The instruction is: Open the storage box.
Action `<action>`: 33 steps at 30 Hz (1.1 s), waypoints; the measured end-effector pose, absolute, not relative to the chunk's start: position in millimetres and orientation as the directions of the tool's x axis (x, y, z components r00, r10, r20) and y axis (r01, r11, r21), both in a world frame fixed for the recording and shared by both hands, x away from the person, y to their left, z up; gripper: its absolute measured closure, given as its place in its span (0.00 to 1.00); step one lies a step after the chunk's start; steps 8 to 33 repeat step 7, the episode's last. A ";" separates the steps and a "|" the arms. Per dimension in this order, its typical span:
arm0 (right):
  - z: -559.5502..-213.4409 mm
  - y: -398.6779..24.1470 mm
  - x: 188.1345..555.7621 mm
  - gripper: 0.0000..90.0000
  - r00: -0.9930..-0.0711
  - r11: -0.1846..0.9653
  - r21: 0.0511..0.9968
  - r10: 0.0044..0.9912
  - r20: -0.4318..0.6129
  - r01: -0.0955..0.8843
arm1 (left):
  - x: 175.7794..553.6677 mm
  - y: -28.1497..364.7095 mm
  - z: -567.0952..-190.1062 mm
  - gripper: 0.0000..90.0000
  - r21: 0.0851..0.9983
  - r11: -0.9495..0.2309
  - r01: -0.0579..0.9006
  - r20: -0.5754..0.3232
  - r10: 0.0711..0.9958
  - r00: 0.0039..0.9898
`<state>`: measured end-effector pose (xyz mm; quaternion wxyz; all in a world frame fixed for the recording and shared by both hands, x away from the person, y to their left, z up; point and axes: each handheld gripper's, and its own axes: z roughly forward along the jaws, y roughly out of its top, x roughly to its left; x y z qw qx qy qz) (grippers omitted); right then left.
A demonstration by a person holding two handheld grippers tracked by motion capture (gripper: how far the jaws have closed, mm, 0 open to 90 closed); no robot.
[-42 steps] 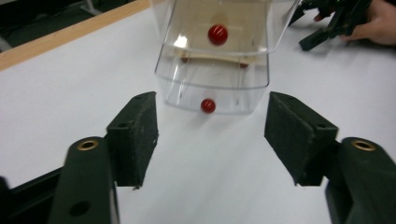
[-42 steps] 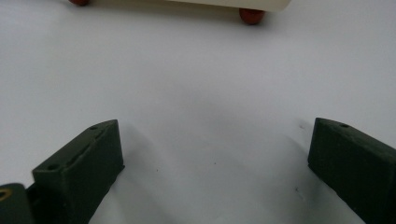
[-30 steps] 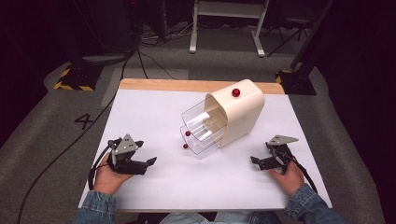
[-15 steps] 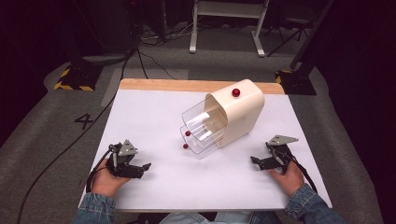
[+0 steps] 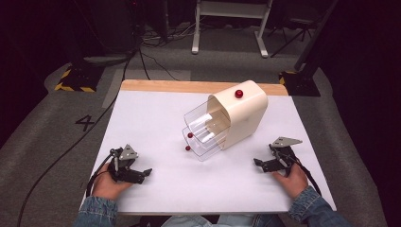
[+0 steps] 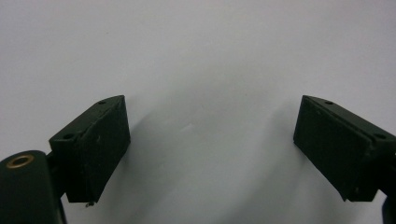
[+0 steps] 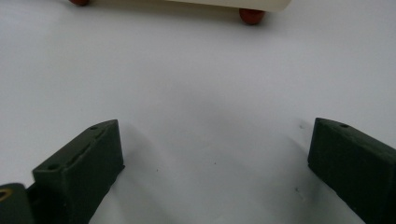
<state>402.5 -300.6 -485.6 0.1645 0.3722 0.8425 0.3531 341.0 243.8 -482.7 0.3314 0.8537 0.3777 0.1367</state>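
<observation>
A cream cabinet (image 5: 241, 116) with a red knob (image 5: 239, 93) on top stands at the middle of the white table (image 5: 156, 118). Two clear drawers (image 5: 203, 135) with small red knobs (image 5: 190, 135) stick out of it toward the near left. My left gripper (image 5: 143, 175) rests low at the near left of the table. Its jaws have just been opening and now stand wide apart with nothing between them (image 6: 210, 140). My right gripper (image 5: 259, 165) sits at the near right, open and empty (image 7: 215, 163), pointing at the cabinet's lower edge (image 7: 210, 2) and a red foot (image 7: 251, 16).
A wooden strip (image 5: 189, 86) runs along the table's far edge. Beyond it lie grey floor, black cables (image 5: 142, 56) and a white stand (image 5: 231, 28). A cable (image 5: 56, 161) trails off the table's left side from the left gripper.
My left hand has sunk down to the table and its jaws have spread wider. The right hand, cabinet and drawers have stayed put.
</observation>
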 end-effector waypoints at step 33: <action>-485.6 -300.6 402.5 0.04 -0.669 0.473 0.717 0.743 -0.014 0.511 | 341.0 243.9 -482.6 0.12 0.669 -0.494 0.555 -0.018 0.736 0.677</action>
